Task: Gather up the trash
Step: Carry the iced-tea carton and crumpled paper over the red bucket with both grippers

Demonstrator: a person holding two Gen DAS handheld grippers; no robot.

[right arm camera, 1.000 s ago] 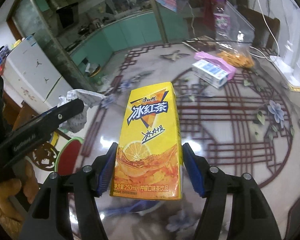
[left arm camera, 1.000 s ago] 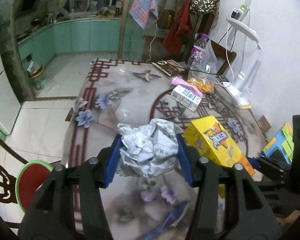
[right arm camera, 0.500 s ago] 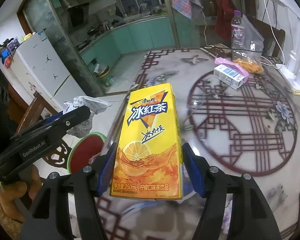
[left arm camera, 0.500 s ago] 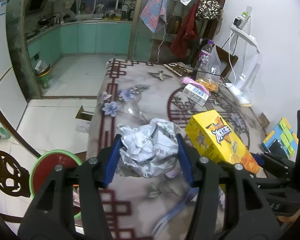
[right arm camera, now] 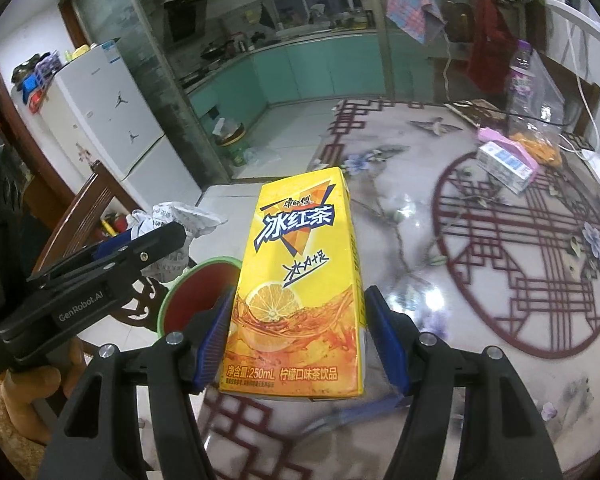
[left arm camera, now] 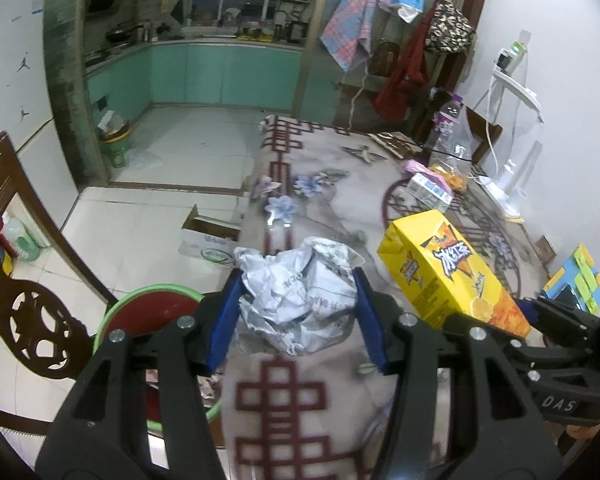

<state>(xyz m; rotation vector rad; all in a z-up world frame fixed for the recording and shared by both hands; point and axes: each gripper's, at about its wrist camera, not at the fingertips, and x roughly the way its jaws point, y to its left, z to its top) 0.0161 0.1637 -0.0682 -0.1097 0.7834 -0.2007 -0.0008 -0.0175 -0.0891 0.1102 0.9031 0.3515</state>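
A crumpled ball of newspaper (left arm camera: 300,296) sits between the blue pads of my left gripper (left arm camera: 298,314), which is shut on it above the table's near left edge. The right gripper (right arm camera: 300,336) is shut on a yellow iced-tea carton (right arm camera: 300,280), held upright above the table. In the left wrist view the carton (left arm camera: 448,276) shows to the right, with the right gripper's black body behind it. From the right wrist view the left gripper (right arm camera: 112,256) and its paper ball (right arm camera: 172,220) appear at the left. A red bin with a green rim (left arm camera: 152,312) stands on the floor below the table edge.
The patterned glass table (left arm camera: 320,184) carries a small white-and-blue carton (right arm camera: 504,164), a plastic bag of snacks with a bottle (left arm camera: 452,148) and a white lamp (left arm camera: 516,148). A dark wooden chair (left arm camera: 12,264) stands left, a cardboard box (left arm camera: 212,236) on the tiled floor, a green bin (left arm camera: 116,140) farther back.
Both grippers have drawn back toward the table's near left edge with their loads still held. The red bin has come further into view below the left gripper.
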